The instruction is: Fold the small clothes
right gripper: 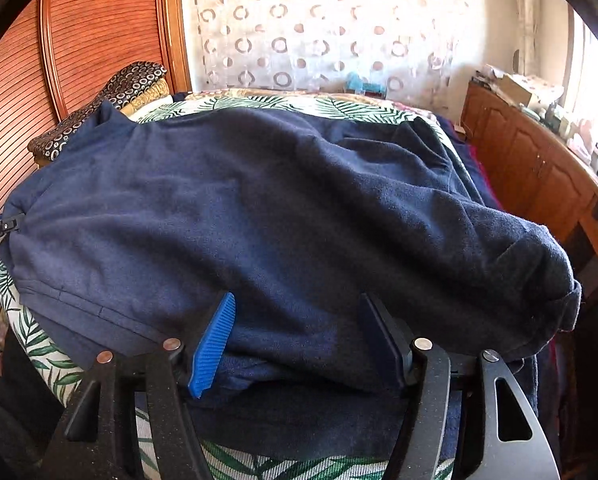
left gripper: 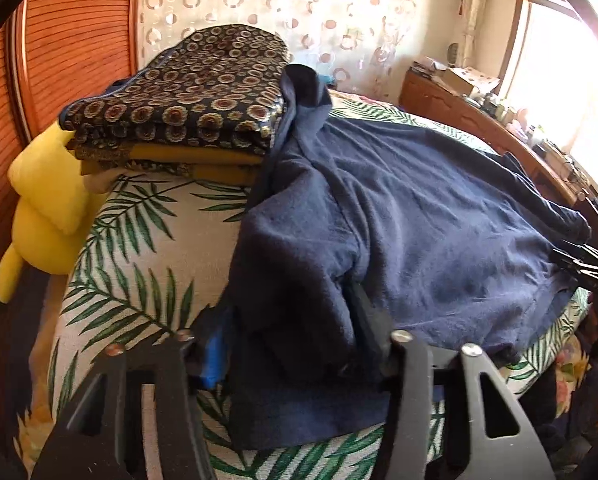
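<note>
Slatted wooden doors (right gripper: 39, 80) stand at left, beside a sheer curtain with ring motifs (right gripper: 319, 40). A wooden cabinet (right gripper: 531, 160) lines the right wall under a bright window (left gripper: 559, 92).

sweater (right gripper: 259, 208) on bed (left gripper: 139, 248) | folded stack (left gripper: 187, 116) behind-left | dresser (right gripper: 531, 160) right

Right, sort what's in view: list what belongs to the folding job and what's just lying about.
Job:
navy sweatshirt
left tool
right tool
leaf-print bed cover it lies on

Lying about:
patterned folded pile
yellow plush toy
wooden sideboard
</note>
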The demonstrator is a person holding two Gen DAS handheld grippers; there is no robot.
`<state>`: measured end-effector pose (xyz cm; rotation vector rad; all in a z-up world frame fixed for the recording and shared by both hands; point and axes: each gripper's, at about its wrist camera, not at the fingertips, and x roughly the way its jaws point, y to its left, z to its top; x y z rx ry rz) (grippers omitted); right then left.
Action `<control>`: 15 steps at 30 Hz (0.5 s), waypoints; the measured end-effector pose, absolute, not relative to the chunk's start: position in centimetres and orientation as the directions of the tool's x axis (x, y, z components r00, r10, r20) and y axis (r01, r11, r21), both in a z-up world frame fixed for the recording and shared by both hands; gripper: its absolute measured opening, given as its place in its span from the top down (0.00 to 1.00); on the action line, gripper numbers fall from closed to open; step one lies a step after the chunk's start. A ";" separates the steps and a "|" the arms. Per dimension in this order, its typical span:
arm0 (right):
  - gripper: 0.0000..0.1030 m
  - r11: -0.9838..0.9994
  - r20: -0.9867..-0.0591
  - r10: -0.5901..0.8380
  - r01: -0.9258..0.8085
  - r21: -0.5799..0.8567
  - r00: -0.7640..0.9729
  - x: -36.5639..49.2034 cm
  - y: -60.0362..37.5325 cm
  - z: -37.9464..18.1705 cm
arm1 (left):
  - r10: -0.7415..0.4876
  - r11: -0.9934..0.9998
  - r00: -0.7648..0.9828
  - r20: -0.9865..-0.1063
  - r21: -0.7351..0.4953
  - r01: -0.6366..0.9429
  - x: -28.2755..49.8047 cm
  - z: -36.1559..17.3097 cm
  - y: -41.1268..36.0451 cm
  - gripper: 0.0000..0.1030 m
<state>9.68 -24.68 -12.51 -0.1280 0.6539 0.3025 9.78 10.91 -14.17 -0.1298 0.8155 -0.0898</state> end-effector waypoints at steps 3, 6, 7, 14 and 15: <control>0.28 0.950 -0.596 0.240 -0.310 -0.017 0.766 8.9 -25.0 -12.9 | -0.188 0.978 0.670 -0.719 -0.202 0.057 10.1 -14.0 10.9 0.86; 0.28 0.952 -0.592 0.237 -0.307 -0.018 0.770 8.4 -25.2 -13.0 | -0.218 0.971 0.697 -0.683 -0.221 0.086 10.0 -12.6 10.2 0.87; 0.28 0.952 -0.597 0.234 -0.306 -0.021 0.768 8.3 -25.2 -12.9 | -0.215 0.973 0.715 -0.665 -0.209 0.098 10.0 -11.7 9.7 0.87; 0.28 0.967 -0.546 0.229 -0.253 0.033 0.806 7.2 -28.6 -9.9 | -0.241 0.966 0.794 -0.558 -0.219 0.140 9.4 -6.4 8.1 0.88; 0.28 0.969 -0.538 0.226 -0.245 0.036 0.813 7.0 -29.3 -9.4 | -0.254 0.963 0.798 -0.547 -0.218 0.157 9.5 -5.5 7.8 0.88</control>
